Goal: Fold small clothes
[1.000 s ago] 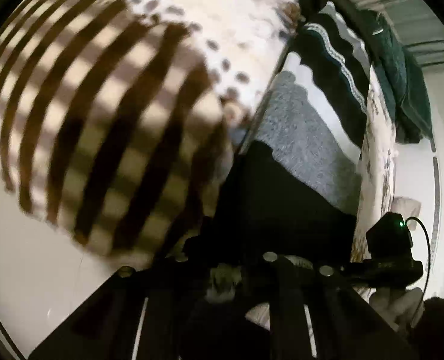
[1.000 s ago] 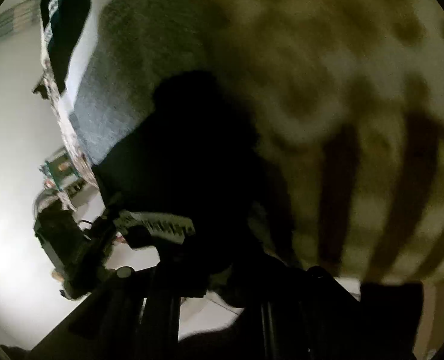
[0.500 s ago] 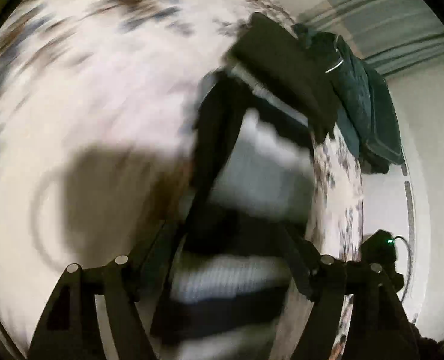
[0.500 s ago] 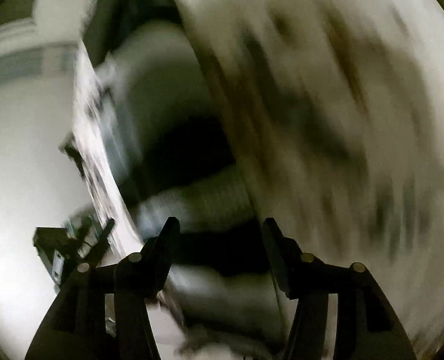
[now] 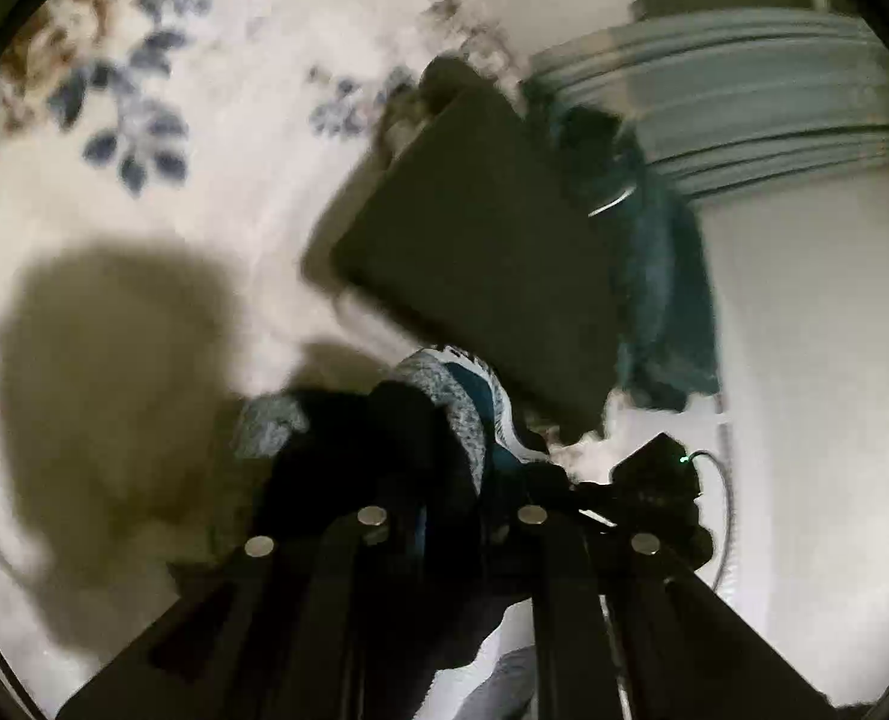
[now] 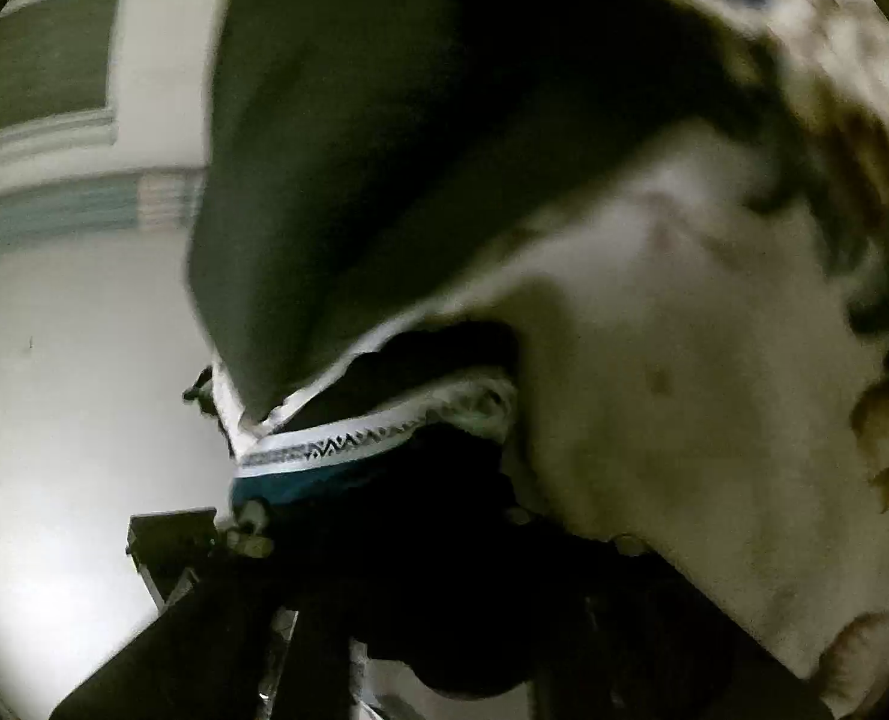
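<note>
Now, left tool (image 5: 444, 462): half a second ago spread wide, now closed on the knit garment (image 5: 450, 402) at six o'clock.
Right tool (image 6: 444, 516): likewise clamped on its patterned hem (image 6: 324, 450).
Bedspread (image 5: 234, 192): beneath the garment.
Meaning: a fold is starting.

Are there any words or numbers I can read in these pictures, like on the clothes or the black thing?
No readable words or numbers anywhere.
The striped garment: its white band carries a zigzag pattern, not letters.
The same garment in the left wrist view shows small dark marks on a white edge, too blurred to read.
The other gripper's body shows only a green light, no label.
</note>
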The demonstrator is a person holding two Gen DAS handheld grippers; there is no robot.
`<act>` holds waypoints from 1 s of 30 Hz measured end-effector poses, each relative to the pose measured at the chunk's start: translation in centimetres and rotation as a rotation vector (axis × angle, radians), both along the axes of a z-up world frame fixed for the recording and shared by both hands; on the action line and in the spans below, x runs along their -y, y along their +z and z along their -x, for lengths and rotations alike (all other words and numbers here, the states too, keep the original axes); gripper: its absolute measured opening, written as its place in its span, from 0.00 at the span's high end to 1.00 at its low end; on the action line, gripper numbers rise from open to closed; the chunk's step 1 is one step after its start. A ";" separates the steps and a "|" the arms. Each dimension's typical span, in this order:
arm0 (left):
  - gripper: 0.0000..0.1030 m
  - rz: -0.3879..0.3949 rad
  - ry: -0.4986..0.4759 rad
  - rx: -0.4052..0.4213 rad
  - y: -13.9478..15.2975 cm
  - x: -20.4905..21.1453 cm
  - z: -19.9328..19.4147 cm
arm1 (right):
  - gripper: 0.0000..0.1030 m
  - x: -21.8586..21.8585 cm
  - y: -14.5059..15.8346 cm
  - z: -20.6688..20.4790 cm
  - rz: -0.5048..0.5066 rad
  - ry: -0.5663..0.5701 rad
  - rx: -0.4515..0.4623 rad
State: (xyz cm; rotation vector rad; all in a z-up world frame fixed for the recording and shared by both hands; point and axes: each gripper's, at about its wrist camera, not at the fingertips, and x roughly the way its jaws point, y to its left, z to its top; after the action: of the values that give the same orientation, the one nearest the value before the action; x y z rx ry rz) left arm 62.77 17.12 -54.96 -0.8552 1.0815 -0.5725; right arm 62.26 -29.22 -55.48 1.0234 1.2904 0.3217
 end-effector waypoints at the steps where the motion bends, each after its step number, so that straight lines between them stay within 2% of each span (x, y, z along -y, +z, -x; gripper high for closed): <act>1: 0.91 -0.038 -0.012 -0.005 -0.1 -0.3 -0.1 | 0.93 0.0 0.7 -0.2 -0.001 -0.003 0.033; 3: 0.90 -0.126 -0.043 -0.041 -1.7 -0.2 -0.8 | 0.93 -0.9 0.9 -0.8 0.062 -0.014 0.030; 6: 0.86 -0.159 -0.075 -0.125 -4.6 0.5 -1.7 | 0.93 -3.2 -0.8 -2.0 0.149 0.000 -0.075; 7: 0.85 -0.145 -0.069 -0.146 -4.9 0.4 -1.8 | 0.85 -3.8 -1.0 -2.3 0.170 0.008 -0.105; 8: 0.81 -0.127 -0.060 -0.155 -4.7 0.2 -1.7 | 0.69 -4.1 -0.8 -2.4 0.184 0.009 -0.116; 10: 0.66 -0.132 -0.039 -0.139 -3.1 -0.3 -1.0 | 0.49 -4.3 0.6 -2.3 0.215 0.000 -0.116; 11: 0.48 -0.154 -0.032 -0.113 -1.9 -0.6 -0.4 | 0.46 -4.1 1.3 -1.8 0.216 -0.001 -0.103; 12: 0.36 -0.171 -0.023 -0.095 -1.2 -0.8 -0.2 | 0.46 -3.8 2.6 -0.5 0.204 0.007 -0.086; 14: 0.34 -0.191 -0.006 -0.040 1.3 -1.8 2.5 | 0.46 -3.3 4.6 1.8 0.192 0.031 -0.072; 16: 0.34 -0.177 -0.002 -0.027 2.2 -2.4 4.6 | 0.42 -3.5 6.2 4.5 0.189 0.065 -0.067; 17: 0.34 -0.186 0.002 -0.022 3.1 -3.0 6.8 | 0.37 -3.4 6.9 6.7 0.182 0.086 -0.081; 19: 0.34 -0.197 0.001 -0.029 3.5 -3.7 10.3 | 0.36 -3.1 7.2 10.2 0.171 0.117 -0.119; 21: 0.34 -0.225 0.009 -0.066 3.9 -4.3 14.5 | 0.36 -2.8 7.0 15.3 0.156 0.147 -0.173; 26: 0.34 -0.318 -0.007 -0.235 2.6 -5.3 28.9 | 0.36 -4.1 4.6 28.8 0.116 0.210 -0.310; 30: 0.34 -0.323 0.001 -0.386 -0.2 -4.8 38.2 | 0.36 -5.3 0.7 37.5 0.086 0.215 -0.420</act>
State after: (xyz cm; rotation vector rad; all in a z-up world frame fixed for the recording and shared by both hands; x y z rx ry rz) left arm 24.59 21.90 -55.17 -0.6952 1.4771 -0.2224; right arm 24.75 -23.94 -54.73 0.9077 1.7847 0.2166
